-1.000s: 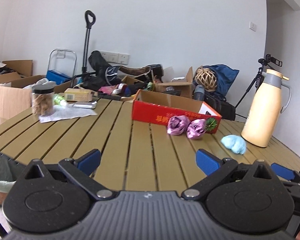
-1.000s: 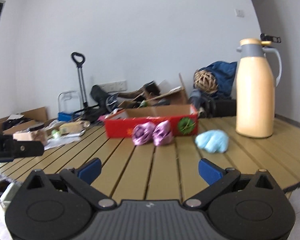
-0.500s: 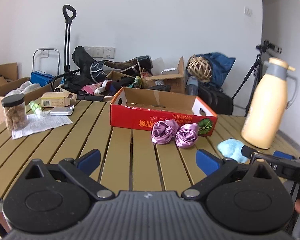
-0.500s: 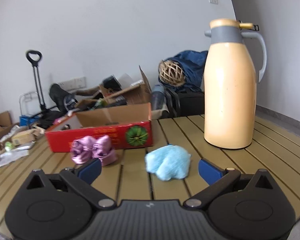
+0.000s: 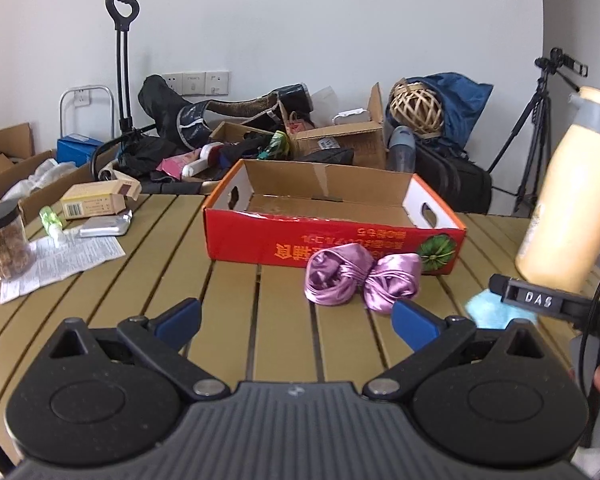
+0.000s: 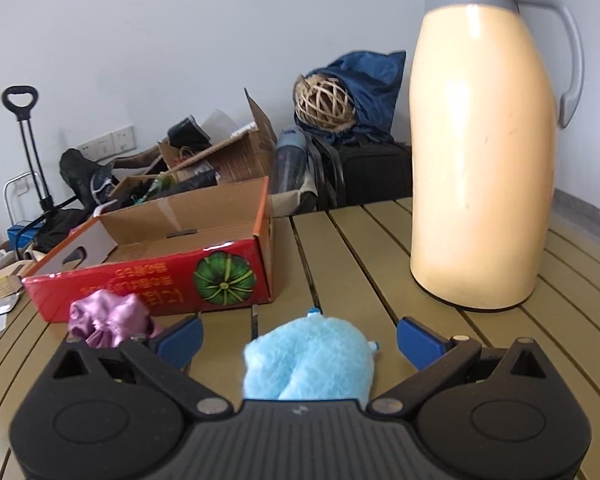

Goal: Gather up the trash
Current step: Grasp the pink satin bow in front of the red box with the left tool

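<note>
- Left wrist view: the left gripper (image 5: 296,316) is held low over the near edge of the slatted table (image 5: 100,280), its blue-tipped fingers (image 5: 178,318) spread wide with nothing between them.
- Ahead of the right fingertip, a crumpled purple satin cloth (image 5: 362,278) is seen lying on the table, touching the front wall of the red cardboard box (image 5: 332,222).
- The box stands open near the middle of the table, and no contents can be made out inside it.
- A fluffy blue item (image 5: 490,312) is seen toward the right edge, partly covered by a black bar labelled DAS, which belongs to the right gripper.
- A tan thermos jug (image 5: 572,204) is placed upright at the right edge, behind the blue item.
- At the left edge, a jar with a black lid (image 5: 2,244) is set on a printed paper sheet (image 5: 64,256), with a small carton (image 5: 96,202) and a silver pouch (image 5: 104,226) near the far left corner.
- Right wrist view: the right gripper (image 6: 298,336) is spread wide, and the fluffy blue item (image 6: 310,360) is seen lying on the table between its fingers (image 6: 418,342), untouched by either pad.
- The purple satin cloth (image 6: 108,320) is found just beyond the left fingertip, against the front of the red cardboard box (image 6: 160,268).
- The tan thermos jug (image 6: 484,152) is seen standing to the right, well behind the blue item.
</note>
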